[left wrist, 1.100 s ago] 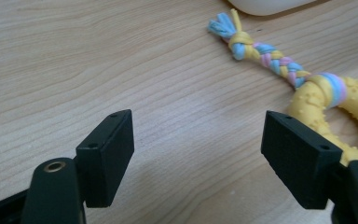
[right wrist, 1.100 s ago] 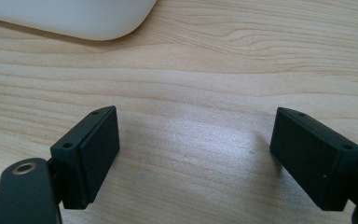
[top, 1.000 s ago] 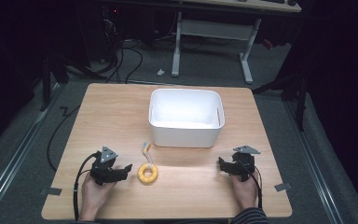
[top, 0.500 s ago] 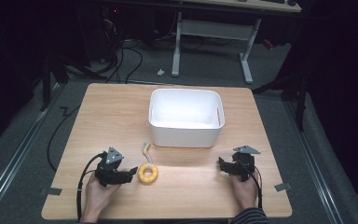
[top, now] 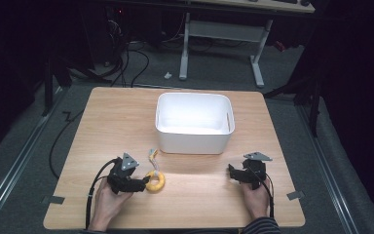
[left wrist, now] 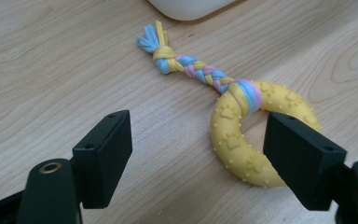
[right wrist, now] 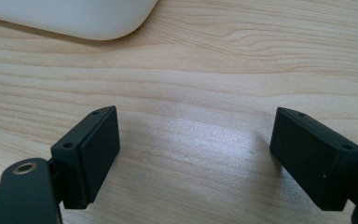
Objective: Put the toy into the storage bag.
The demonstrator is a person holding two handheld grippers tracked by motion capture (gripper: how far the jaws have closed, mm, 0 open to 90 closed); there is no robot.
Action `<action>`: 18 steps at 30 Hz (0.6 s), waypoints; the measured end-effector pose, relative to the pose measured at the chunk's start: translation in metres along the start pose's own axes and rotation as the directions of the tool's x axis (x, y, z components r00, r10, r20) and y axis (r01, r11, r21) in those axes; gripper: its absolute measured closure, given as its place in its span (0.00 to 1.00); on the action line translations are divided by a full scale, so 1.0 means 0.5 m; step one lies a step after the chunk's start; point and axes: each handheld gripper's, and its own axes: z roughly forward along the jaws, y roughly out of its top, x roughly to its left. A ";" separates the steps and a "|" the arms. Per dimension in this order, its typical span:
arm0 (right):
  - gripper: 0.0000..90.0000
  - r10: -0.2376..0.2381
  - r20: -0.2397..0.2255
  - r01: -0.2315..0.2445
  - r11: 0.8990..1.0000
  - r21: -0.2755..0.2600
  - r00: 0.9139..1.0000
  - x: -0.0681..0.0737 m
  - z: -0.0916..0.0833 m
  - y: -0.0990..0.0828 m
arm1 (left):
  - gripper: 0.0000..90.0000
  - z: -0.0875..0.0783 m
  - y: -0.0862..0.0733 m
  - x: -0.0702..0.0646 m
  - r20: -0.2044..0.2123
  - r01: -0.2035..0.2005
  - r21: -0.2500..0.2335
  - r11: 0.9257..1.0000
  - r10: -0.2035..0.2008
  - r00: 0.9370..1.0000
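Trouble could come from the left gripper (left wrist: 196, 161): its jaws are wide open, and one jaw sits right beside the yellow ring toy (left wrist: 254, 140) instead of around it. If they close here, I think the bumpy ring could slide away. The ring lies on the table (top: 102, 122), near the white box (top: 195, 139). The right gripper (right wrist: 196, 156) is open and empty, well apart.

High view overhead, gripper views low, close, sharing table (top: 102, 117)
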 end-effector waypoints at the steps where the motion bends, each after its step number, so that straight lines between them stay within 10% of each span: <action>1: 0.18 0.000 0.001 0.000 1.000 -0.001 1.000 0.000 0.000 0.000 | 0.27 0.005 0.005 -0.006 0.007 -0.011 0.004 1.000 0.011 1.000; 18: 0.18 0.000 0.001 0.000 1.000 -0.001 1.000 0.000 0.000 0.000 | 0.37 0.036 0.017 -0.011 0.027 -0.014 0.056 0.998 0.013 1.000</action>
